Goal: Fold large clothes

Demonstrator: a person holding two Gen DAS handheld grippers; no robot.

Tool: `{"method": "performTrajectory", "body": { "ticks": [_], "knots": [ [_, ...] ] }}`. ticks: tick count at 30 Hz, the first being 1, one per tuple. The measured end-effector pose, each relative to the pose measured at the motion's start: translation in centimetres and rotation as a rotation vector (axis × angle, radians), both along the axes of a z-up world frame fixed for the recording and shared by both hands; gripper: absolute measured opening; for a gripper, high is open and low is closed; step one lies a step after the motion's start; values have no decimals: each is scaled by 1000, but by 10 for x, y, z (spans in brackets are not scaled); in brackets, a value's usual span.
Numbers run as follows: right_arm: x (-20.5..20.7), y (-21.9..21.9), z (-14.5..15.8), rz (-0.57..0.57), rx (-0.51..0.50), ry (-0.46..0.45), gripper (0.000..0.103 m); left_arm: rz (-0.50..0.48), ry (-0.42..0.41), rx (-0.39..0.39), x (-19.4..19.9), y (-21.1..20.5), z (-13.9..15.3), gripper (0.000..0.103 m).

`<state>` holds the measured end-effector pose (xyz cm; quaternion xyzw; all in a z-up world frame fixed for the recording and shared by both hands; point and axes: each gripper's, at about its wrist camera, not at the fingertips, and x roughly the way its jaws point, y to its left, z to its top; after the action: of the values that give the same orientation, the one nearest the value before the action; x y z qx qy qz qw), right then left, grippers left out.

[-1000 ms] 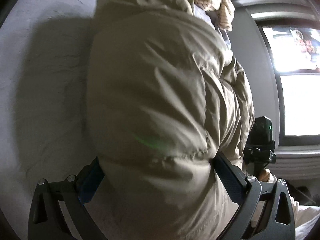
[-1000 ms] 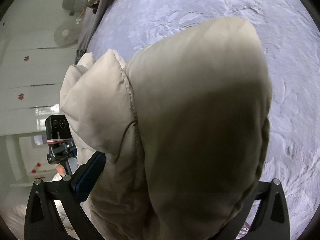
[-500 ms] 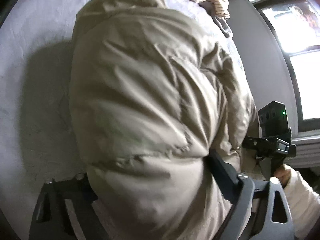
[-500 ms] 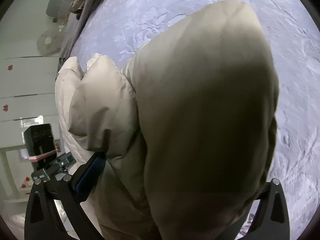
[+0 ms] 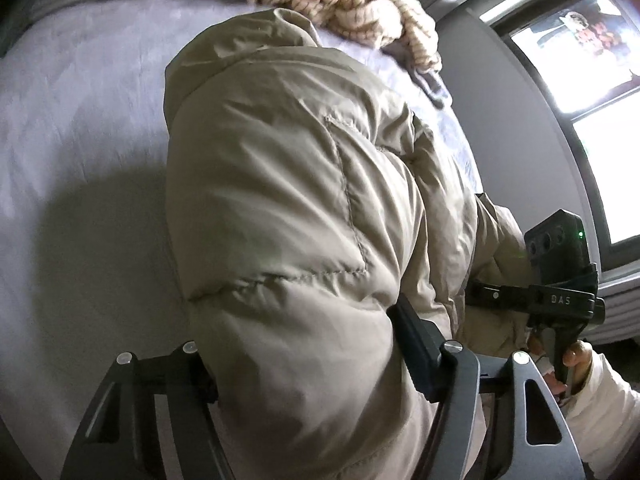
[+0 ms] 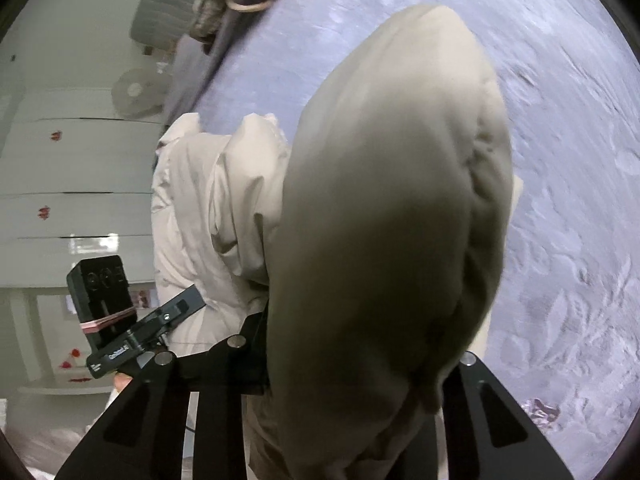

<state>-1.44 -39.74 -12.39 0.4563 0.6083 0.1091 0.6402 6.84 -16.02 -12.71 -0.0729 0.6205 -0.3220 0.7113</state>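
A beige puffer jacket [image 5: 288, 216] hangs bunched over the lavender bed [image 5: 80, 120]. My left gripper [image 5: 304, 364] is shut on a thick fold of it; the left finger is hidden behind the fabric, the right finger [image 5: 416, 344] presses its side. In the right wrist view the jacket [image 6: 384, 208] fills the middle, and my right gripper [image 6: 352, 364] is shut on it, the fingertips buried in fabric. Each view shows the other gripper beside the jacket: the right one in the left wrist view [image 5: 560, 280], the left one in the right wrist view [image 6: 120, 320].
A heap of cream knitted cloth [image 5: 344, 4] lies at the far end of the bed. A bright window [image 5: 600, 92] is to the right. A fan [image 6: 136, 92] and white cabinets [image 6: 60, 176] stand beyond the bed's edge [image 6: 188, 72].
Both grippers have moved with the jacket held, and the views have swung. More of the bed and the knitted heap now show above the jacket. Both grips are unchanged.
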Motion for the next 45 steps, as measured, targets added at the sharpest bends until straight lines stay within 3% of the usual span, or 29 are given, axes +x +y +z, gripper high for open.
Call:
{"method": "performTrajectory", "body": {
  "ticks": [6, 12, 16, 20, 24, 26, 30, 34, 40, 41, 43, 45],
  "knots": [
    [37, 12, 16, -12, 51, -87, 34, 16, -89, 8, 43, 29, 30, 70],
    [109, 36, 14, 14, 78, -163, 34, 82, -155, 35, 112, 53, 36, 70],
    [151, 49, -2, 26, 84, -182, 33, 113, -187, 79, 151, 72, 14, 70],
    [179, 57, -36, 45, 54, -156, 34, 148, -178, 163, 179, 79, -30, 71],
    [183, 58, -70, 51, 33, -109, 34, 173, -168, 208, 187, 84, -67, 83],
    [181, 52, -86, 39, 38, -92, 43, 173, -182, 218, 183, 86, -74, 88],
    [171, 46, -102, 19, 47, -71, 49, 176, -211, 254, 175, 72, -76, 90],
    [159, 33, -84, 29, -38, -35, 56, 209, -253, 307, 163, 75, -54, 90],
    [130, 25, -10, 81, -300, -91, 55, 242, -322, 323, 133, 111, -21, 90],
    [120, 23, 4, 73, -332, -118, 41, 250, -328, 334, 129, 117, -18, 90],
    [130, 22, 18, 73, -356, -160, 25, 266, -334, 353, 120, 129, -16, 90],
    [123, 36, 31, 81, -346, -207, 24, 279, -318, 363, 110, 137, -19, 90]
  ]
}}
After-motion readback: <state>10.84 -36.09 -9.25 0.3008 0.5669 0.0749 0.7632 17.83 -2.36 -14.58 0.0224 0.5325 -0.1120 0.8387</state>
